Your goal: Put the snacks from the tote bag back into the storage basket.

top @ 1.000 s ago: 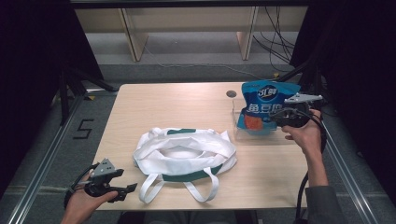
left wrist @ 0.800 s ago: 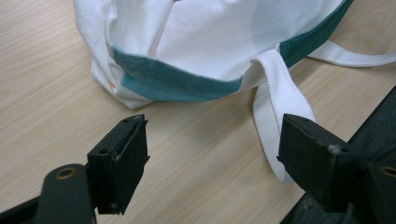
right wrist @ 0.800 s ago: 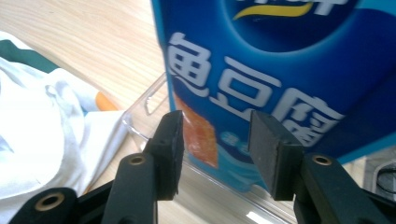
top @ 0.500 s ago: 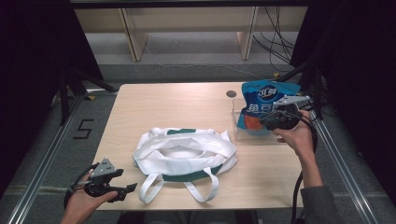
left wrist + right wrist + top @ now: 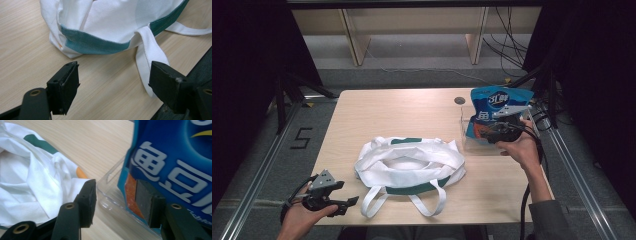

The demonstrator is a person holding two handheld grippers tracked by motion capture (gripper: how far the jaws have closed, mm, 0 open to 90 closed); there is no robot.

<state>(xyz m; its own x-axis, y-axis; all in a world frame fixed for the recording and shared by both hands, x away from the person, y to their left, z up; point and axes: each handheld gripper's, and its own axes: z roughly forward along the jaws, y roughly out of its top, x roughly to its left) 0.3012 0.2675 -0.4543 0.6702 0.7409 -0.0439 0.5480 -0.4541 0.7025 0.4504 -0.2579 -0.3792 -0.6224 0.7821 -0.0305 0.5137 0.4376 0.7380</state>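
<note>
The work in hand seems to be packing the blue snack bag (image 5: 498, 111) into the white tote bag (image 5: 409, 162), and it is at an early stage. The blue snack bag stands upright in a clear plastic box (image 5: 472, 142) at the right side of the counter (image 5: 402, 112), near the far edge. It has not left the box yet.

The right gripper (image 5: 486, 131) is at the snack bag, on its lower part. In the right gripper view its jaws have just been opening. One jaw lies against the front of the blue snack bag (image 5: 170, 162), and the other stands free over the near corner of the clear plastic box (image 5: 112, 192), so the right gripper (image 5: 113, 198) is released and nothing is clamped. The edge of the bag and the box wall stand in the gap between the jaws.

The left gripper (image 5: 346, 204) rests at the near left corner of the counter, with its jaws wide apart and empty. In the left gripper view it (image 5: 113, 85) points at the white tote bag (image 5: 112, 20) and one handle (image 5: 150, 52), without touching them.

The tote lies in the middle of the counter with its mouth open upward. Everything is still left: gripping the snack bag, lifting it from the box, and carrying it to the tote, perhaps with the left gripper holding the rim.
</note>
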